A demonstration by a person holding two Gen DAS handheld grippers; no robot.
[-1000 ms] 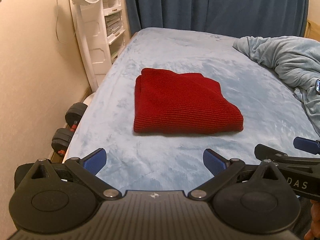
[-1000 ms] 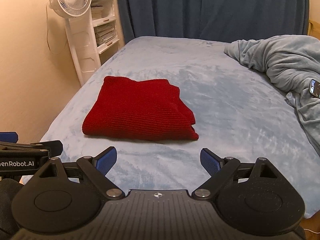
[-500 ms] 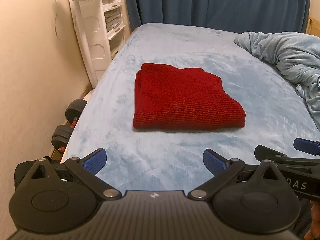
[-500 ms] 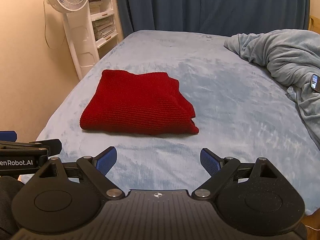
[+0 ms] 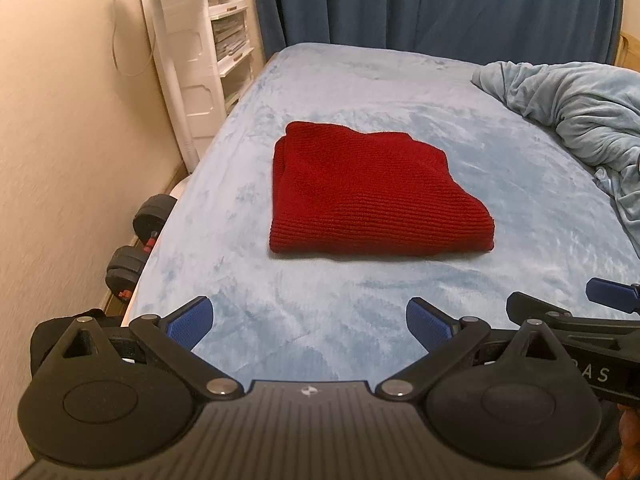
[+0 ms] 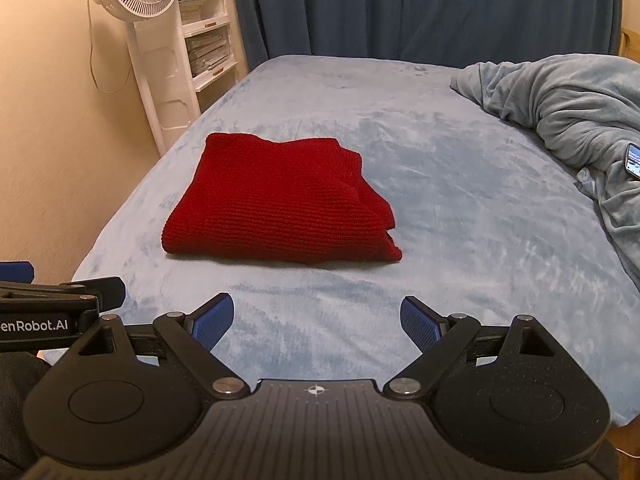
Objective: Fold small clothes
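A red knitted garment [image 5: 372, 196] lies folded into a flat rectangle on the light blue bed [image 5: 320, 312]; the right wrist view shows the red garment [image 6: 276, 204] left of centre. My left gripper [image 5: 310, 324] hangs open over the bed's near end, well short of the garment, nothing between its blue pads. My right gripper [image 6: 316, 320] is open too, beside the left one and equally far back. Each gripper shows at the edge of the other's view: the right gripper [image 5: 608, 300] at the right, and a finger of the left one [image 6: 60, 292] at the left.
A crumpled grey-blue blanket [image 6: 568, 96] is heaped at the bed's right side with a phone [image 6: 634, 160] on it. A white fan [image 6: 140, 32] and shelves [image 5: 228, 40] stand by the left wall, dumbbells [image 5: 136, 240] on the floor. A dark blue curtain [image 5: 432, 0] hangs behind.
Only the views have tilted slightly, so the garment sits a touch lower in frame. Both grippers stay open and the garment has not moved.
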